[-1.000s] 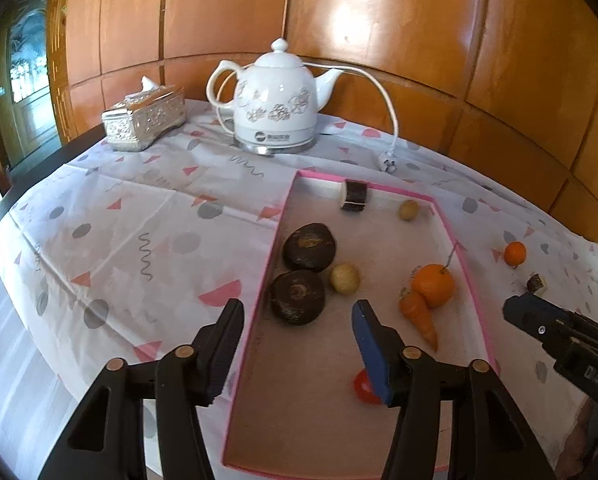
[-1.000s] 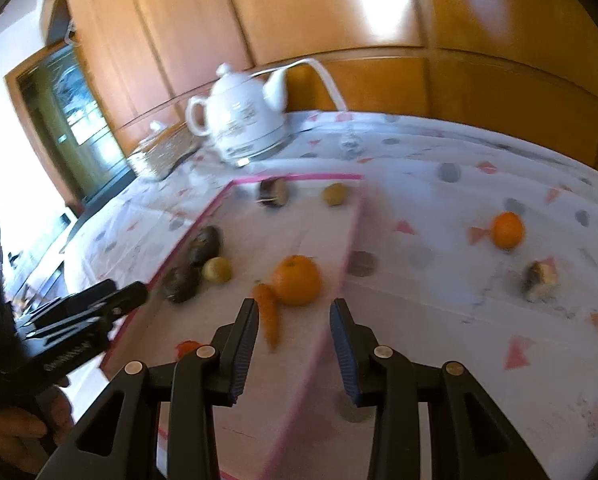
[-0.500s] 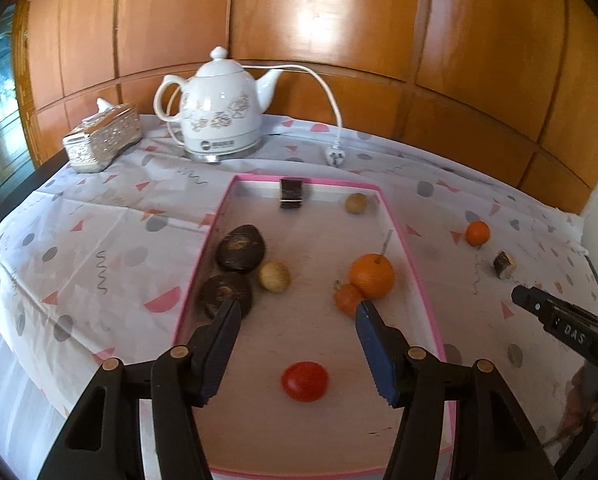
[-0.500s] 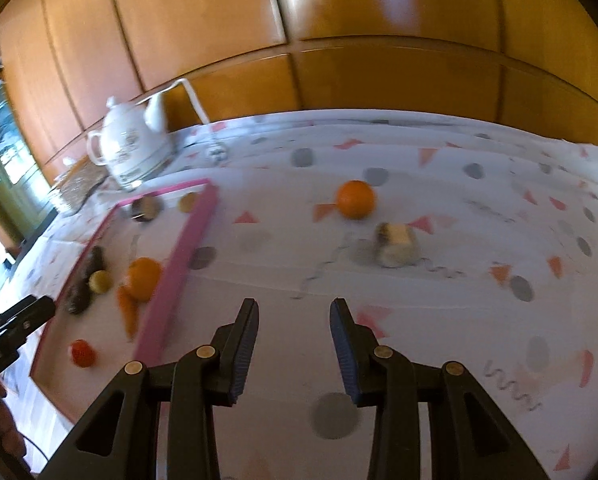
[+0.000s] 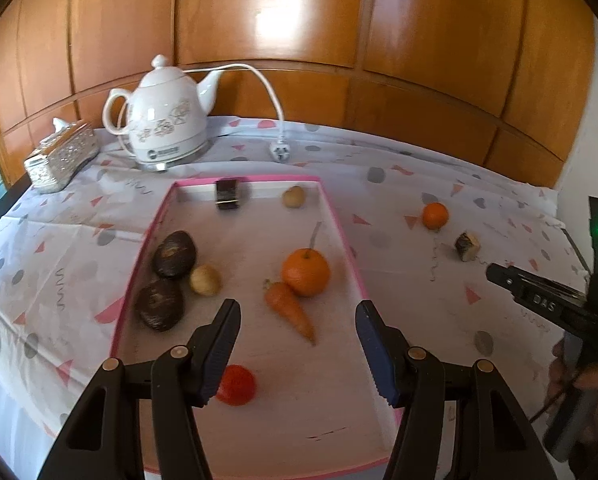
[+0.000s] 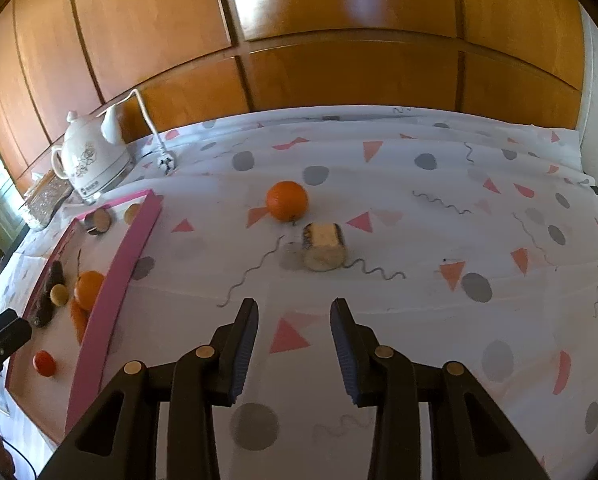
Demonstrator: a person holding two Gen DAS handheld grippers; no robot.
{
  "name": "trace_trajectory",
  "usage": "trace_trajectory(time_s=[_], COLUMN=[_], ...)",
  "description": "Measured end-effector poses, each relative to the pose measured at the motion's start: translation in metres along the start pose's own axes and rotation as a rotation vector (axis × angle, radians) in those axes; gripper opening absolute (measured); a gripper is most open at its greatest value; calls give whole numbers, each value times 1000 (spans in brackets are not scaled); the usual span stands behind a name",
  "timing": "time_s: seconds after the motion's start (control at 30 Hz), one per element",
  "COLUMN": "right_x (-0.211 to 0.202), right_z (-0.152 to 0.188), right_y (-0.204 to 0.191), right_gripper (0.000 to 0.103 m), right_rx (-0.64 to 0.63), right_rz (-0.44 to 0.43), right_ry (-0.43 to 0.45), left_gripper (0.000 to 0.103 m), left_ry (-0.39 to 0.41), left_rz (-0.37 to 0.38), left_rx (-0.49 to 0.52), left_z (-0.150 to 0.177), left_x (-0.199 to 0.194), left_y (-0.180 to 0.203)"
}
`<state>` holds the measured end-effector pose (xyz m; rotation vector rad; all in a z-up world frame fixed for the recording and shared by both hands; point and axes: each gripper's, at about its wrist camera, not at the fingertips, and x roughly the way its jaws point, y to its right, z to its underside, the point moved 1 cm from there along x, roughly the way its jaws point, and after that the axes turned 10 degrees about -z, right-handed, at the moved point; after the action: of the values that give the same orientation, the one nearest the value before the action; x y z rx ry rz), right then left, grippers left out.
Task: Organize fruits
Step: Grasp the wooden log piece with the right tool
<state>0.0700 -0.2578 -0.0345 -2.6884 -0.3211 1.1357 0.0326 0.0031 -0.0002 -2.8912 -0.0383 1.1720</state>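
Right gripper [image 6: 293, 344]: it has swung away from the pink-rimmed tray [image 6: 111, 292] and now faces the open worktop [image 6: 419, 208], where the two items outside the tray lie ahead of it. Its fingers [image 6: 241, 344] are apart and opening, with nothing between them. Judged meaning: this hand is lining up for a pick of one loose piece, none yet reached.

Loose small orange [image 6: 287, 201]: on the patterned cloth, well ahead of the right gripper and well clear of the tray's rim. Also seen from the left wrist [image 5: 434, 216].

Loose cut piece [image 6: 325, 248], pale with a dark rind: just beside the small orange, nearer the gripper. Exact kind cannot be told.

Left gripper [image 5: 297, 350]: it has drawn back over the tray's near end, so the red tomato [image 5: 236, 385] now shows just beside its left finger [image 5: 219, 350]. Fingers stand apart and empty, tilted downward toward the tray floor.

Tray contents, left-wrist view: large orange with stalk [image 5: 305, 272] touching a carrot [image 5: 289, 310]; two dark fruits [image 5: 174, 254] with a small yellowish fruit [image 5: 205, 279] beside them; a dark cut piece [image 5: 227, 194] and a small tan fruit [image 5: 293, 197] at the far wall.

Other: white kettle [image 5: 167, 128], silver tissue box [image 5: 61, 156].

Progress, judged: most already in the tray, two remaining.
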Motion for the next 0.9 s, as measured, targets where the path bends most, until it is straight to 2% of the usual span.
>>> trace_trajectory(time_s=[0.07,0.1,0.47,0.6,0.63,0.67,0.7,0.9], right_x=[2,4,44,62,67,71,74,52], right_z=[-2,-3,-27,-38,-39,-39,-39,-30], right_y=[4,6,23,26,26,25,25,36], right_gripper=[50,51,57,57,56,40,34,33], right_rx=[3,6,12,29,25,16,6,-4], right_rz=[8,9,60,36,34,24,30,93], right_ry=[5,8,-36,-66,-78,-92,-112,-74], left_gripper=[61,61,61,61,61,61,61,61], left_ry=[-1,-1,-30,-39,-40,-39,-38,-33], left_rz=[10,14,36,42,44,46,48,61], left_rx=[9,13,32,34,35,35,36,58], left_z=[-1,-1,0,-3,-5,-6,-7,-12], left_x=[1,1,10,15,15,15,15,16], left_y=[4,6,18,24,25,27,29,42])
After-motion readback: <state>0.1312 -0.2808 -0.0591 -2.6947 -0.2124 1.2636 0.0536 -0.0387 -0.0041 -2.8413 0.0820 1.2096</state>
